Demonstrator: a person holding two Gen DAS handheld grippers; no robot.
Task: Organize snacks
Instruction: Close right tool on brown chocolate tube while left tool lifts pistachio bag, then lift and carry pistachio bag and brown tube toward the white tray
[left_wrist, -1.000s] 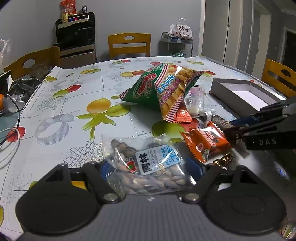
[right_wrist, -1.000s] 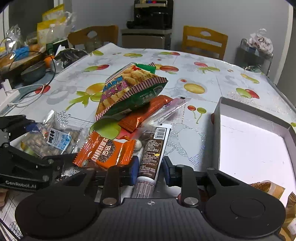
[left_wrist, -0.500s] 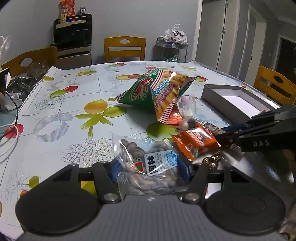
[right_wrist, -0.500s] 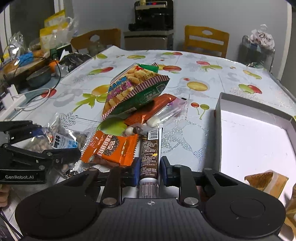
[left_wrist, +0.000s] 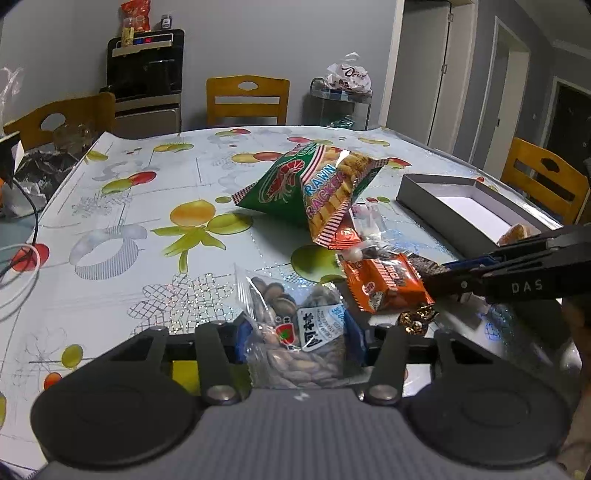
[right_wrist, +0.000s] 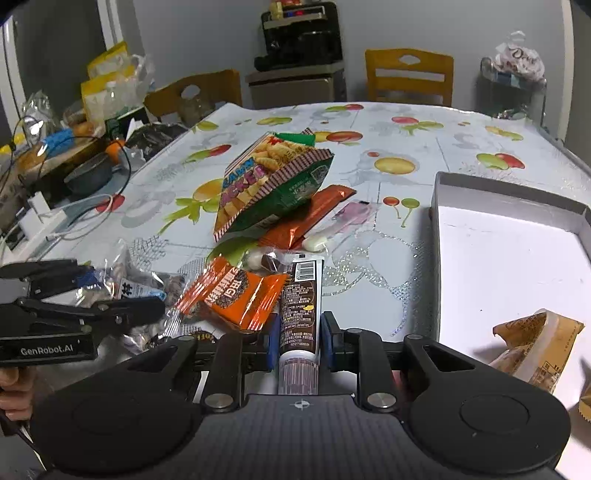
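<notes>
Left claw (left_wrist: 300, 341): jaws closing, with the clear bag of nuts (left_wrist: 295, 339) between the blue pads. The film bulges up and crumples between them, and both pads look to be touching its sides. The bag's white and blue label sits just ahead of the pads, and its sealed top edge sticks forward over the bench (left_wrist: 147, 206). In the right wrist view the same bag (right_wrist: 129, 286) shows pinched between the left claw's black fingers at the left edge.

Right claw (right_wrist: 299, 339): narrow, clamped on the brown tube snack (right_wrist: 300, 306). The tube runs straight forward from between the blue pads. Its clear crimped end points back toward the camera and its barcode end lies farthest forward. The pads grip it low on the printed body, just above the clear end.

Just left of the tube, and touching it, lies the orange packet (right_wrist: 236, 295). It sits between the two claws. A gold-wrapped candy (left_wrist: 415, 319) lies just below the packet.

Farther along the bench the green prawn cracker bag (right_wrist: 273, 184) leans over an orange-red wrapper (right_wrist: 314, 214). A pale pink sachet (right_wrist: 351, 218) is beside that.

The grey box (right_wrist: 509, 192) stands open on the right of the bench, near the right claw but apart from the tube. A tan wrapped snack (right_wrist: 532, 343) lies inside at its near end, and the white floor of the box is otherwise bare.
</notes>
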